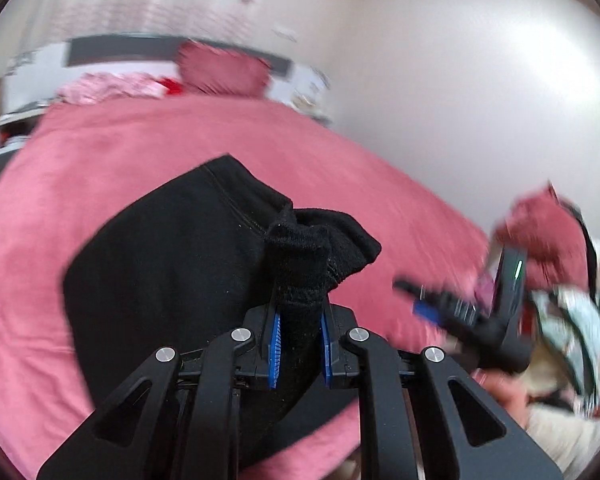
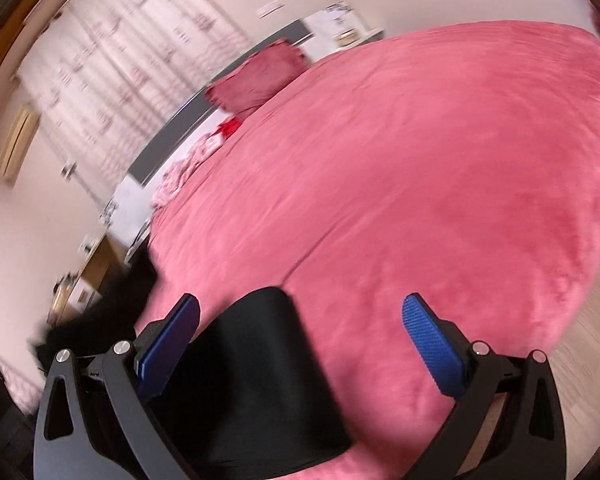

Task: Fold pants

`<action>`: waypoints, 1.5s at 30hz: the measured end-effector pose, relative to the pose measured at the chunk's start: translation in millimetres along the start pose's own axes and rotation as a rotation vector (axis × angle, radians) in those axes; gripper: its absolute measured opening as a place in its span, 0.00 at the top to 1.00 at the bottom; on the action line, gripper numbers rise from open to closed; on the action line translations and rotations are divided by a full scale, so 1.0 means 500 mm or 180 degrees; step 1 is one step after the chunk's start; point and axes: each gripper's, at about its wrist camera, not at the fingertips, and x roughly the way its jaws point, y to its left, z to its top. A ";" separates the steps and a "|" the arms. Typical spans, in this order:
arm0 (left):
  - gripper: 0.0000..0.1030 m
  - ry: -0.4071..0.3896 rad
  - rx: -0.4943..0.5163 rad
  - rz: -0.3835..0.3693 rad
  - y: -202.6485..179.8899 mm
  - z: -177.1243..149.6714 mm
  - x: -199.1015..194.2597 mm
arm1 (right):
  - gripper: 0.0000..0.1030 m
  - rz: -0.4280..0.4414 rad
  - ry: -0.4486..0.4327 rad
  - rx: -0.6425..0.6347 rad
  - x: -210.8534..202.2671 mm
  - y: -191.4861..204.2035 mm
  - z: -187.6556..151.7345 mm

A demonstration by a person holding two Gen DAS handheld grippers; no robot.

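Clearly, the left gripper (image 1: 299, 344) sat at the bottom centre of its own view, angled downward over the bed, its blue ribbed pads (image 1: 275, 350) clamped on a bunched fold of the black pants (image 1: 168, 264). The knit cloth rose between the pads in a thick, fuzzy wad and spread to the left as a broad dark sheet with a stitched seam along its upper edge. Beneath it lay the pink bedspread (image 1: 100, 160), soft and velvety, filling the middle of the frame.

At the right edge of that view the right gripper (image 1: 452, 302) appeared blurred, held by a hand (image 1: 508, 396).

From the right wrist view, the right gripper (image 2: 300, 336) stood wide open at the bottom of the frame, its view tilted sideways, nothing pressed between its blue textured pads (image 2: 432, 344). A smooth black flap of the pants (image 2: 256, 380) lay in the lower centre, close to the left pad. A pink pillow (image 2: 260, 76) rested at the upper left.
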 end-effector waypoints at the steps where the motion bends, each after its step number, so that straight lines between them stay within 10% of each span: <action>1: 0.86 0.0139 0.0065 -0.0042 -0.012 -0.017 0.038 | 0.02 -0.0016 0.0006 0.0037 -0.001 -0.006 -0.001; 6: 0.76 0.0849 0.0156 -0.0084 -0.031 -0.104 0.192 | 0.02 0.0155 0.0209 0.0013 0.010 0.006 -0.015; 12: 0.38 0.0508 0.0066 -0.0460 -0.005 -0.111 0.110 | 0.02 0.0681 0.0425 -0.0229 0.037 0.053 -0.031; 15: 0.38 0.0218 0.0013 -0.0379 0.029 -0.101 0.061 | 0.03 0.0796 0.0727 -0.0332 0.075 0.078 -0.056; 21: 0.38 -0.0107 -0.0384 0.0522 0.154 -0.102 0.020 | 0.27 0.0703 0.1088 -0.0366 0.129 0.071 -0.086; 27: 0.38 0.0121 -0.0713 0.1269 0.279 -0.151 0.023 | 0.33 0.1044 0.1309 -0.0127 0.151 0.060 -0.074; 31: 0.38 0.0297 -0.0719 0.1188 0.277 -0.182 0.049 | 0.39 0.1025 0.1523 -0.0447 0.178 0.084 -0.080; 35: 0.35 0.0248 -0.0664 0.1207 0.264 -0.192 0.046 | 0.86 0.0803 0.1607 -0.0587 0.190 0.099 -0.099; 45: 0.24 -0.0125 0.0021 0.1002 0.174 -0.143 0.029 | 0.88 0.0710 0.1116 -0.0812 0.050 0.100 -0.077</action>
